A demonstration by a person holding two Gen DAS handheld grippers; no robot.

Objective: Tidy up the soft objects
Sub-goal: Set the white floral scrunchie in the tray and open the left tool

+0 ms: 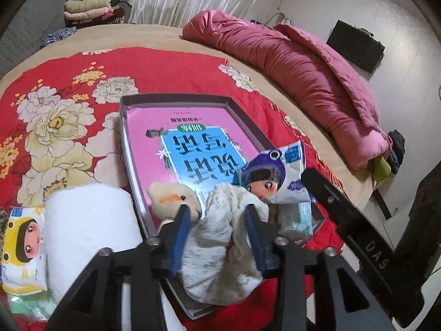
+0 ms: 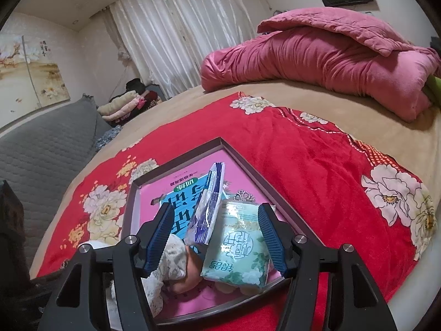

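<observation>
A shallow grey box [image 1: 124, 115] with a pink book in it lies on the red floral blanket. At its near end sits a soft doll with a beige head [image 1: 173, 195] and a white patterned cloth body [image 1: 217, 248]. My left gripper [image 1: 216, 209] is open, its blue pads on either side of that cloth. Beside it rest a purple cartoon tissue pack [image 1: 264, 176] and a green tissue pack [image 1: 297, 218]. My right gripper [image 2: 215, 207] is open around the purple pack [image 2: 206, 215] and the green pack [image 2: 239, 248], above the box [image 2: 248, 160].
A white paper roll [image 1: 91, 226] and a yellow tissue pack [image 1: 24, 245] lie left of the box. A rolled pink quilt [image 1: 303, 77] fills the bed's far right. Folded clothes [image 1: 88, 11] are stacked at the far left, next to a grey padded headboard [image 2: 41, 149].
</observation>
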